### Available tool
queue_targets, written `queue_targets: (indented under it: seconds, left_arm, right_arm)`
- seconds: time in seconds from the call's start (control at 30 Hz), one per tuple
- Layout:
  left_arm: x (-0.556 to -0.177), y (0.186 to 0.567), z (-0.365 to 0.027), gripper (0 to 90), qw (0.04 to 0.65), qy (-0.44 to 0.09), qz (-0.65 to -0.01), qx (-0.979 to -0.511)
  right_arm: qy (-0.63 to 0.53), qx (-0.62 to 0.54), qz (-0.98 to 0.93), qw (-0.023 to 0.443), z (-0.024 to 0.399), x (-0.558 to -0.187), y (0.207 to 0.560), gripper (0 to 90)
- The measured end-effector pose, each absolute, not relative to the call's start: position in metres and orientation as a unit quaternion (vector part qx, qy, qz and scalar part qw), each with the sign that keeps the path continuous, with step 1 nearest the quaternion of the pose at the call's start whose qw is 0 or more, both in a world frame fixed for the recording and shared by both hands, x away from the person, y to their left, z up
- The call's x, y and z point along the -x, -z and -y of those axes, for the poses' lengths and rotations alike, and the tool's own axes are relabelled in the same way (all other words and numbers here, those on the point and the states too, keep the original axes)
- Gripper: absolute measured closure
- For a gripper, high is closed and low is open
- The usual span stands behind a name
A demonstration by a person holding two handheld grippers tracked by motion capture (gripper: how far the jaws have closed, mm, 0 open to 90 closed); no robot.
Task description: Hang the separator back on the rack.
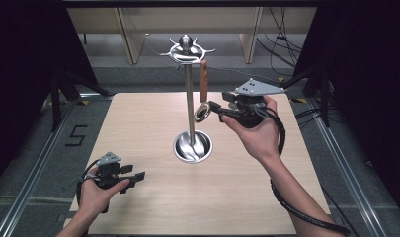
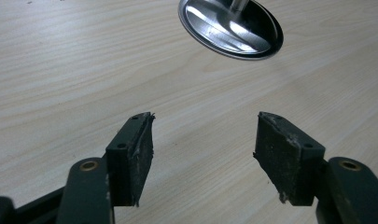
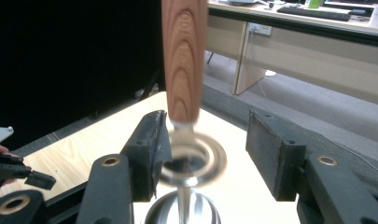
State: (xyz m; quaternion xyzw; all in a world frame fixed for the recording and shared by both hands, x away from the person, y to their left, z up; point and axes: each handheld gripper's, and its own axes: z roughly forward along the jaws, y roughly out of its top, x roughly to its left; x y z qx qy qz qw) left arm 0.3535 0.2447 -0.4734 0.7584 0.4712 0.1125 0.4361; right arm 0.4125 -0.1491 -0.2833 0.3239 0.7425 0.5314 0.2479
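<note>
A steel stand (image 1: 189,98) with a round dish base (image 1: 192,146) and a crown of hooks (image 1: 186,49) rises from the table's middle. A wooden-handled utensil (image 1: 204,81) hangs upright by the crown's right hook, with a metal ring (image 1: 203,113) at its lower end. My right gripper (image 1: 216,110) is raised just right of that ring and open. In the right gripper view the handle (image 3: 184,60) and the blurred ring (image 3: 191,158) lie between the spread jaws of the right gripper (image 3: 207,140), close to the left pad. My left gripper (image 1: 135,173) rests low at the front left, open and holding nothing.
The light wooden table (image 1: 138,123) has bare wood around the stand. The left gripper (image 2: 205,135) points toward the dish base (image 2: 231,28). Dark curtains flank both sides, desks and cables lie beyond the far edge, and a cable (image 1: 306,217) trails from my right forearm.
</note>
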Motion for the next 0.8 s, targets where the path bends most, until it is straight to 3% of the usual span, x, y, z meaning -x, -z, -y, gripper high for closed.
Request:
queue_targets:
  seconds: [0.8]
  left_arm:
    - [-0.354,0.474,-0.247,36.4,0.427,-0.116,-0.477,-0.760]
  right_arm:
    - [-0.480,-0.387,-0.746,0.253,0.230,-0.389,0.313,42.5]
